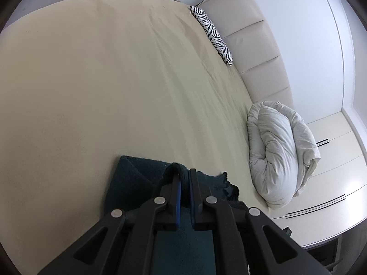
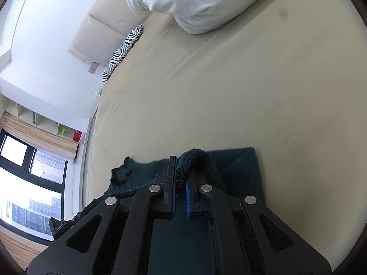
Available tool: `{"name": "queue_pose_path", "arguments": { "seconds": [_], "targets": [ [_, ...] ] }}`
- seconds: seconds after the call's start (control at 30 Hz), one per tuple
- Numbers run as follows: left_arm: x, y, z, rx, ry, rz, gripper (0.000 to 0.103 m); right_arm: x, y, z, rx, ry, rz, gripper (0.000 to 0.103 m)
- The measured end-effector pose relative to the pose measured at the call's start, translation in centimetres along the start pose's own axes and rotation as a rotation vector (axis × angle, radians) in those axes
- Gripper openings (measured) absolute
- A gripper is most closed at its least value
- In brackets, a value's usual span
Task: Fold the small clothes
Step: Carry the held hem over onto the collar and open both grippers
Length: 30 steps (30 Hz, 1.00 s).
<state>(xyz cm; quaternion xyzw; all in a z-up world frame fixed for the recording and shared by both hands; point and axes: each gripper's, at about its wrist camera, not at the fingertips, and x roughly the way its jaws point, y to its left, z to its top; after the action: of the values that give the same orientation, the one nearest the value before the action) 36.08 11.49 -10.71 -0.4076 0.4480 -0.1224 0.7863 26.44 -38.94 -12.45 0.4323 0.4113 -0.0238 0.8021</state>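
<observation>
Both grippers clamped on one dark teal garment (image 1: 137,178); it lies low on the bed, at about 6 o'clock in each wrist view, partly flat on the sheet and partly lifted.

Left gripper (image 1: 183,174): jaws nearly together, a thick roll of the knit pinched between the blue-lined fingers (image 1: 176,197); right gripper (image 2: 182,169): same hold, a bunched hem caught between its jaws, fabric humped over the right-hand finger.

Reading of it: two edges held at once so the cloth can be carried over itself as one panel; a diagonal crease already shows in the flat part, so the fold looks under way, not finished.

Garment: fuzzy, towel-like knit, heavy enough to drape; one edge ragged or scalloped, at 3 o'clock of the left gripper; which kind of garment, cannot tell.

Bed sheet (image 1: 91,91): cream, smooth, faint wrinkles running toward 1 o'clock; good plain working surface.

Bundled white duvet (image 1: 279,151) at 3 o'clock in the left view, rumpled, pushed aside near the padded headboard (image 1: 252,45); zebra-print pillow (image 1: 213,34) against that headboard at 1 o'clock, well apart from the garment.

Window (image 2: 27,171) at 8 o'clock in the right view.
</observation>
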Motion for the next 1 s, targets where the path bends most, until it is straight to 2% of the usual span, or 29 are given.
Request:
{"name": "queue_pose_path", "arguments": {
  "seconds": [0.07, 0.13, 0.23, 0.27, 0.33, 0.37, 0.4, 0.47, 0.63, 0.77, 1.0],
  "targets": [
    [1.4, -0.2, -0.2, 0.028, 0.023, 0.040, 0.010, 1.2, -0.7, 0.4, 0.021, -0.004, -0.026, 0.008],
    [2.0, -0.2, -0.4, 0.040, 0.032, 0.037, 0.026, 2.1, -1.2, 0.6, 0.033, -0.002, -0.027, 0.009],
    [1.1, -0.1, -0.5, 0.041, 0.006, 0.014, 0.043, 2.7, -1.2, 0.7, 0.008, -0.016, -0.037, 0.012],
    [0.6, 0.0, -0.5, 0.037, -0.005, 0.004, 0.045, 2.8, -1.2, 0.7, 0.001, -0.019, -0.039, 0.015],
    [-0.3, 0.1, -0.5, 0.030, -0.015, -0.011, 0.046, 2.7, -1.0, 0.7, -0.014, -0.033, -0.046, 0.023],
    [-0.8, 0.2, -0.6, 0.028, -0.021, -0.014, 0.046, 2.4, -0.8, 0.7, -0.020, -0.048, -0.053, 0.032],
    [-1.3, 0.2, -0.8, 0.029, -0.027, -0.017, 0.046, 2.0, -0.8, 0.7, -0.019, -0.072, -0.069, 0.047],
    [-2.0, 0.0, -1.6, 0.057, -0.031, -0.007, 0.046, 0.6, -0.7, 0.0, -0.010, -0.113, -0.074, 0.060],
    [-3.7, -0.3, -4.9, 0.134, -0.032, 0.036, 0.046, -1.9, -0.3, -1.5, -0.083, -0.115, -0.088, 0.060],
    [-5.0, -0.1, -7.3, 0.161, -0.036, 0.047, 0.046, -4.0, 0.0, -4.6, -0.172, -0.101, -0.129, 0.060],
    [-7.2, 0.3, -10.5, 0.255, -0.048, 0.107, 0.046, -7.3, 1.0, -11.1, -0.333, -0.096, -0.170, 0.059]
  ]
}}
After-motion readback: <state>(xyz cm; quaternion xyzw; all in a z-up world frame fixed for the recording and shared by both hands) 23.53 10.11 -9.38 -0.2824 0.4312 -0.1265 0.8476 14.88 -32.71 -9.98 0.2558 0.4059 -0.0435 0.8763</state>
